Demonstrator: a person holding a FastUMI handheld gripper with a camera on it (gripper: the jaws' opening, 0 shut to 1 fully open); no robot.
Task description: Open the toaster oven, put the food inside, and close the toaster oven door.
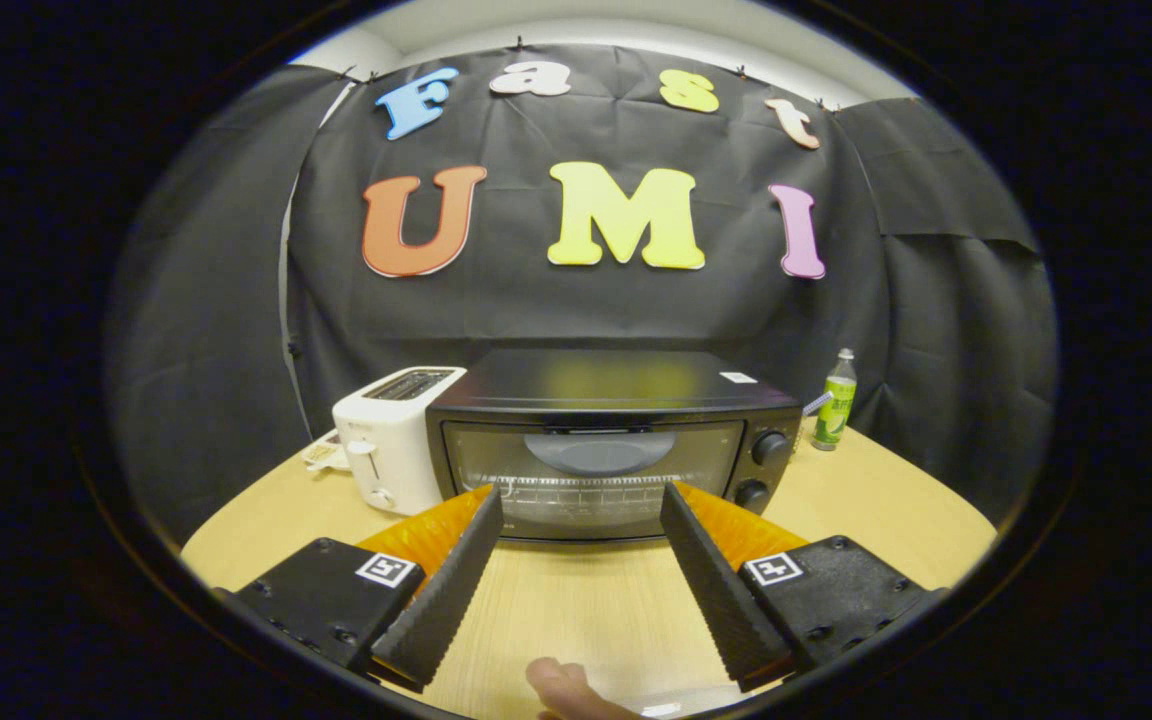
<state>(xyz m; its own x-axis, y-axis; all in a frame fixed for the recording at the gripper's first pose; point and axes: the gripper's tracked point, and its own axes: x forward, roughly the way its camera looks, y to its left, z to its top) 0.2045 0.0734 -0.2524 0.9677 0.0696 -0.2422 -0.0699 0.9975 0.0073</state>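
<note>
A black toaster oven (608,440) stands on the wooden table (576,600) just beyond my fingertips, its glass door shut. Through the glass I see a wire rack and a grey round shape. Two knobs (768,448) sit one above the other on its right side. My gripper (581,500) is open, its fingers spread wide with only bare table between them; the tips point at the lower part of the oven door, a little short of it. A pale rounded thing (561,688), perhaps the food or a fingertip, lies on the table near the base of the fingers.
A white slot toaster (394,438) stands right beside the oven on its left, with a small wrapped item (321,455) past it. A green bottle (836,405) stands behind the oven's right corner. Black cloth closes the booth at the back and sides.
</note>
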